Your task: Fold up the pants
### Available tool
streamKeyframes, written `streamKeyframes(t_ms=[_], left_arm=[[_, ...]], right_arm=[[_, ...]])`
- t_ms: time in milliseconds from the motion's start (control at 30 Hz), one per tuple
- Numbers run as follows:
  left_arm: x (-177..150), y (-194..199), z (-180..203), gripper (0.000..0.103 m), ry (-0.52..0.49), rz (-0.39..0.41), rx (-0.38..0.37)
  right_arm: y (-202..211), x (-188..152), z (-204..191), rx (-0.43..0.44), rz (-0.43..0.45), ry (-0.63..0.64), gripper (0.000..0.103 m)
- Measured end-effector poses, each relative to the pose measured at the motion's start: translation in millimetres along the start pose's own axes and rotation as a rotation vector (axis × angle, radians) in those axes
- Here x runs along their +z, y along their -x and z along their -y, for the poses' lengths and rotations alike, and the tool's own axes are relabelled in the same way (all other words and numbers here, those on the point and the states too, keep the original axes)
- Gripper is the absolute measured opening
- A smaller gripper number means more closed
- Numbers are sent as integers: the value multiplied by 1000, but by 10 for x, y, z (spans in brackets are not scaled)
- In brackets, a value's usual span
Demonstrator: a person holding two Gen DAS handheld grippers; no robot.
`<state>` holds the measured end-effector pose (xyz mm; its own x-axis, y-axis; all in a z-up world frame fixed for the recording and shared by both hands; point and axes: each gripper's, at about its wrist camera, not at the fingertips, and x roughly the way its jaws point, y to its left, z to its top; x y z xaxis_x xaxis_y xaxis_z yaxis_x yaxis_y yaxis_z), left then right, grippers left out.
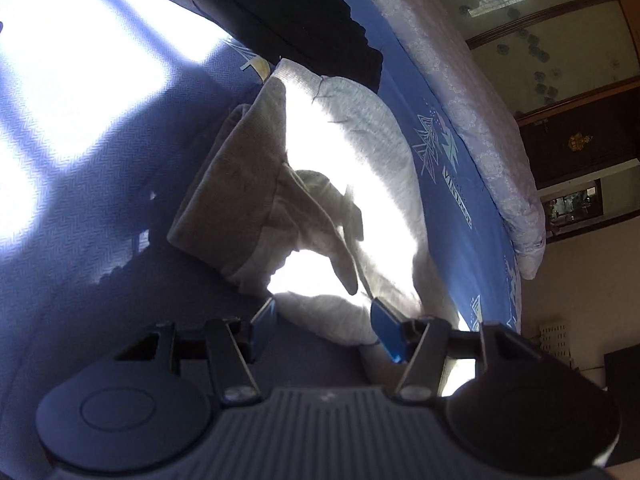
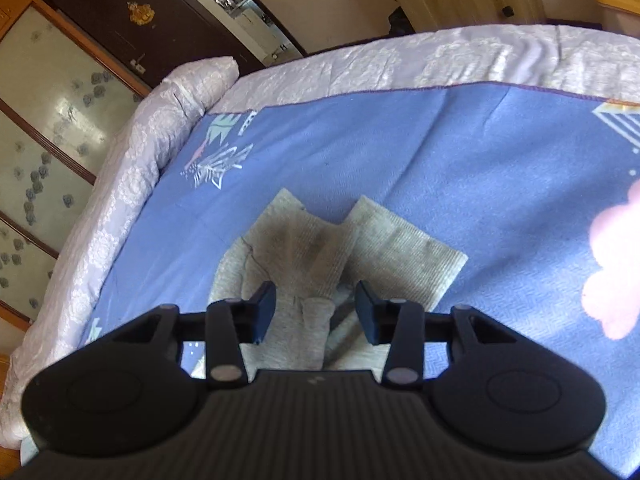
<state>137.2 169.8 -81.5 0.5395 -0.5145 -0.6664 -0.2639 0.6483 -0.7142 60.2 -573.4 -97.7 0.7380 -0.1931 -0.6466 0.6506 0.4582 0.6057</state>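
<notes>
surface: bed [image 2: 440, 152], covered by a blue blanket [image 2: 380, 140] with pale geometric prints; lavender-white patterned quilt [image 2: 132, 168] bunched along its far edge and corner.
light: hard sun patches across the blanket in my left view, blowing out part of the fabric.
pants: grey pants [image 1: 256, 184] lying on the blanket, partly folded into a thick layered bundle; in my right view the two ribbed cuffs [image 2: 360, 240] lie side by side, pointing away from me.
other cloth: dark garment [image 1: 288, 12] on the bed beyond the pants, touching or overlapping their far end.
left fingers: my left gripper [image 1: 324, 320] is about half open, blue pads apart, just over the near edge of the pants; nothing clamped.
right fingers: my right gripper [image 2: 316, 312] has a moderate gap, grey cloth visible between the pads, not pinched as far as I can see.
hand: blurred bare hand [image 2: 612, 272] at the right edge of my right view, over the blanket.
room: wardrobe [image 2: 48, 128] with frosted floral glass panels in wood frames, dark wooden door [image 2: 132, 28] with a gold emblem next to it, cream walls.
</notes>
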Motion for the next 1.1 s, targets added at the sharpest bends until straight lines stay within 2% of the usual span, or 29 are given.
streamKeyframes(t_ms=[33, 100, 200, 300, 367, 433, 500, 733, 900, 1000, 1033, 1067, 1100], left_arm=[[8, -48, 16, 53, 4, -2, 6], [14, -107, 33, 53, 5, -4, 19], [24, -141, 13, 53, 13, -1, 29], [49, -173, -37, 53, 25, -4, 41], [39, -179, -60, 53, 39, -9, 44], [25, -151, -55, 54, 42, -8, 35], [18, -102, -34, 58, 35, 2, 23], [74, -21, -17, 61, 45, 24, 16], [137, -94, -55, 64, 93, 28, -1], [172, -264, -98, 70, 133, 10, -22], [175, -333, -115, 70, 151, 2, -20], [167, -416, -137, 65, 173, -8, -13], [154, -480, -149, 59, 184, -15, -1]], right_arm=[[-45, -5, -4, 8, -15, 1, 12], [-15, -14, 8, 14, -5, 14, 11], [262, -18, 22, -5, 105, 80, 11], [362, -12, 208, -27, 111, 55, 12], [310, -34, 291, -77, 76, 63, 22], [330, -42, 427, -66, 73, -2, 52], [406, -63, 568, -15, 97, -96, 55], [334, -148, 710, 61, 32, -200, 55], [231, -147, 539, 70, 25, -181, 55], [102, -158, 405, 64, 12, -159, 56], [73, -169, 375, 54, 16, -150, 55], [43, -175, 352, 43, 20, -142, 52], [27, -183, 339, 28, 27, -135, 37]])
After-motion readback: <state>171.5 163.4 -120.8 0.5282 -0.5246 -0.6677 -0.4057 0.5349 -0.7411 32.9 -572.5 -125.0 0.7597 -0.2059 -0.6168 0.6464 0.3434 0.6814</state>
